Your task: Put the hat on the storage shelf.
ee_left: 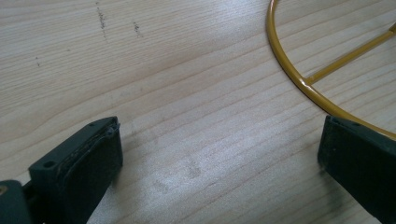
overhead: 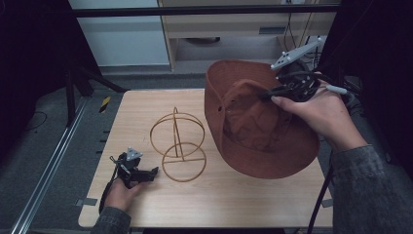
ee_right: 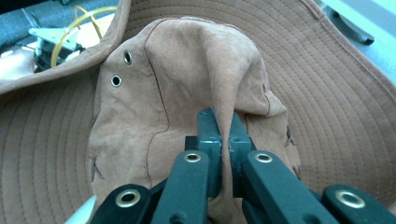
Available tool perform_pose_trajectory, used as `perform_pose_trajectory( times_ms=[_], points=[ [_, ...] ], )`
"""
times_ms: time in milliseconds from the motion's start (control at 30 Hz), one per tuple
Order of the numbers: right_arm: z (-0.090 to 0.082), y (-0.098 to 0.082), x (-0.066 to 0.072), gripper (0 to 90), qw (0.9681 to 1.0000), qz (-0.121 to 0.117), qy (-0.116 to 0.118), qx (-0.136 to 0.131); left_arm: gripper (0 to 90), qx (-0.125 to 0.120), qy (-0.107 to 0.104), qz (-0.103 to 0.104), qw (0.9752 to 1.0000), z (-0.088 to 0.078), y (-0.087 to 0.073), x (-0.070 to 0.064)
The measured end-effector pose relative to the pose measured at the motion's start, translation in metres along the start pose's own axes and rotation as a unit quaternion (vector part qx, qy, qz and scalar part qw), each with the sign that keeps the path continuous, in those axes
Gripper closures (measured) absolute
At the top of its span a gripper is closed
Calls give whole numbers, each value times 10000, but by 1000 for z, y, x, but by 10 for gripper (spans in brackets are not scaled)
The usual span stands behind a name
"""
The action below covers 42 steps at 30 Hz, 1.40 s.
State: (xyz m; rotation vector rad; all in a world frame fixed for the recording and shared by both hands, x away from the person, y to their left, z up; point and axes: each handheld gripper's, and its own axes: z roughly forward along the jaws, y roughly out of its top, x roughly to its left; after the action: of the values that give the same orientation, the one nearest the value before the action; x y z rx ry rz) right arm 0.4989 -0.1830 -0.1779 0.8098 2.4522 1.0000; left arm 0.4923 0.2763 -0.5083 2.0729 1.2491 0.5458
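A rust-brown wide-brimmed hat (overhead: 253, 126) hangs tilted above the right half of the table, its lower brim near or on the tabletop. My right gripper (overhead: 272, 95) is shut on a pinched fold of the hat's crown (ee_right: 224, 93). A gold wire stand (overhead: 178, 145), made of rings on a post, sits at the table's middle. Resting low on the table at the front left, my left gripper (overhead: 155, 171) stands open with bare wood between its fingers (ee_left: 84, 163). The stand's base ring (ee_left: 299, 79) curves just past its right finger.
The wooden table (overhead: 146, 204) has bare room at the front and the left. Beyond its far edge stand a pale cabinet (overhead: 234, 29) and dark frame bars. Cables hang at the back right.
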Motion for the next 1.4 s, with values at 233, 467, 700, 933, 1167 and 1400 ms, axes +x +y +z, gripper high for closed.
perform_pose_trajectory(
  times_ms=[233,467,700,933,1167,1400],
  points=[
    [7,10,8,891,10000,-56,45,-24,0,0,-1,0,10000,0,0,0],
    [17,24,15,891,9998,-138,139,-72,0,-1,-2,-4,10000,0,0,0],
    [23,39,26,891,9993,-262,238,-97,0,-13,-5,-11,10000,0,0,0],
    [31,53,40,890,9984,-427,354,-78,0,-10,-3,-5,10000,0,0,0],
    [41,60,48,891,9978,-474,455,-131,0,-10,-2,-3,10000,0,0,0],
    [46,65,58,891,9966,-546,549,-279,0,6,-12,-2,10000,0,0,0]
  ],
)
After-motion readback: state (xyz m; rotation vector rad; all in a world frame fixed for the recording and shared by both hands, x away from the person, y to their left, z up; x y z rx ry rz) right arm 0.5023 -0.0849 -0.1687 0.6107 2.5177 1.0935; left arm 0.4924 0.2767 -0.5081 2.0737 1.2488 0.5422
